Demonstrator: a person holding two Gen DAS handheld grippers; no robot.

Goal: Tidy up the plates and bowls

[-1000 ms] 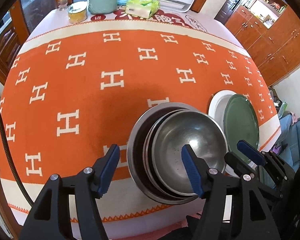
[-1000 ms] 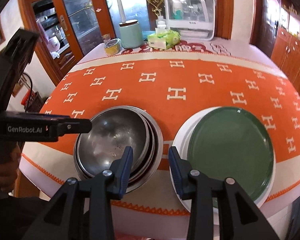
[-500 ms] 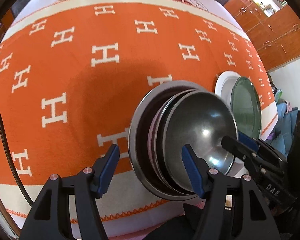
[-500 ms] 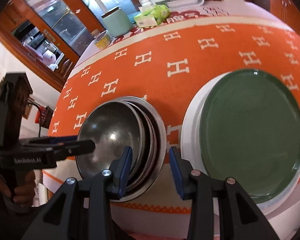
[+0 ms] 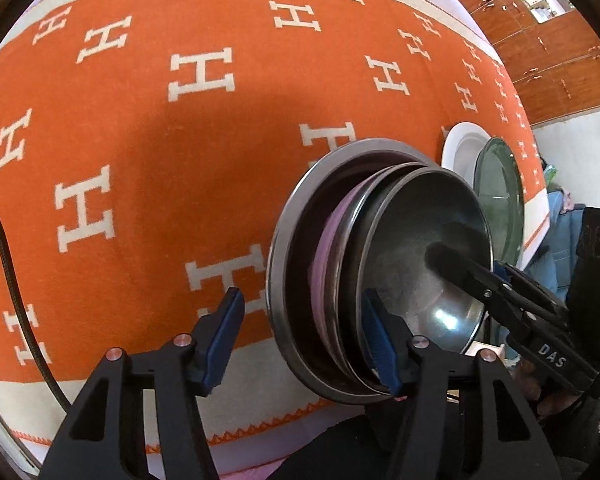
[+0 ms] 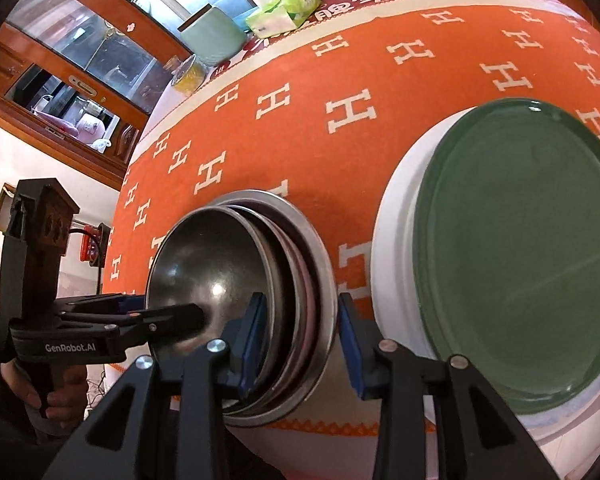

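Two grippers straddle the stack of metal bowls (image 5: 380, 264) at the near edge of my orange tablecloth (image 5: 140, 120). My left gripper (image 5: 304, 340) has its fingers spread wide, one blue pad inside the top bowl (image 6: 208, 272) and the other outside the stack's rim, touching nothing that I can confirm. My right gripper (image 6: 300, 344) is likewise open, its pads on either side of the bowl rims. Just beside the bowls sits a green plate (image 6: 516, 256) on a white plate (image 6: 396, 216). Far across the table I see a pale green canister (image 6: 214, 34) and a tissue pack (image 6: 284, 16).
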